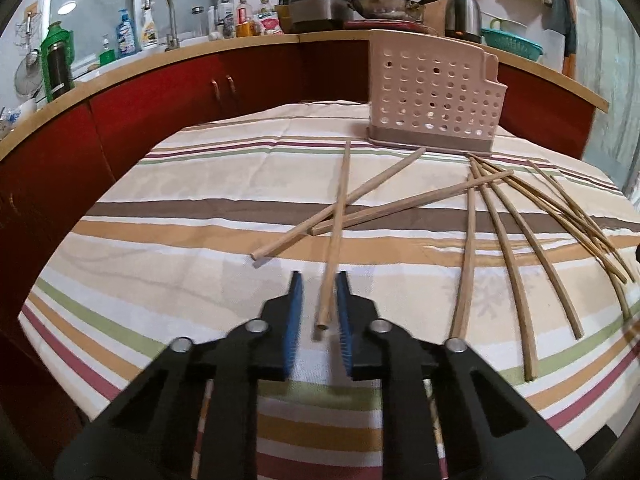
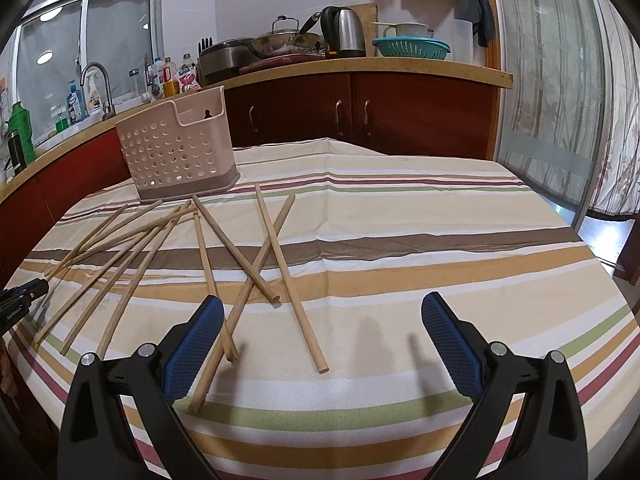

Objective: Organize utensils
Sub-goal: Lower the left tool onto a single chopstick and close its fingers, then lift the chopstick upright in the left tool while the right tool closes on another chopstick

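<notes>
On the striped tablecloth (image 1: 168, 208) in front of me lie the loose wooden chopsticks, and at the far side of the table stands the pink perforated utensil holder (image 1: 434, 98), upright on its darker base. In my left camera the left gripper (image 1: 320, 280) sits low over the near part of the cloth with its blue pads (image 1: 295, 312) drawn narrow around the near end of one chopstick (image 1: 338, 216). The stick touches the right-hand pad; on the left a sliver of cloth shows beside it, and the stick is blurred there, so I cannot tell from this view how firmly it is pinched. That chopstick runs away from me toward the holder and crosses two others (image 1: 340, 204) that lie slanted across the brown stripe. To the right of them a fan of five or six more sticks (image 1: 516, 248) spreads out, their far ends gathered near the holder's base.

In my right camera the right gripper (image 2: 320, 332) hovers over the near cloth with its jaws wide apart and nothing between the pads. A crossed group of four chopsticks (image 2: 256, 264) lies just ahead and to the left of it, one near end passing beside the left pad. Further left sits the fan of sticks (image 2: 120, 264), and the black tip of the left gripper (image 2: 24, 294) shows at the left edge. The holder (image 2: 176, 148) stands at the far left, behind the sticks.
</notes>
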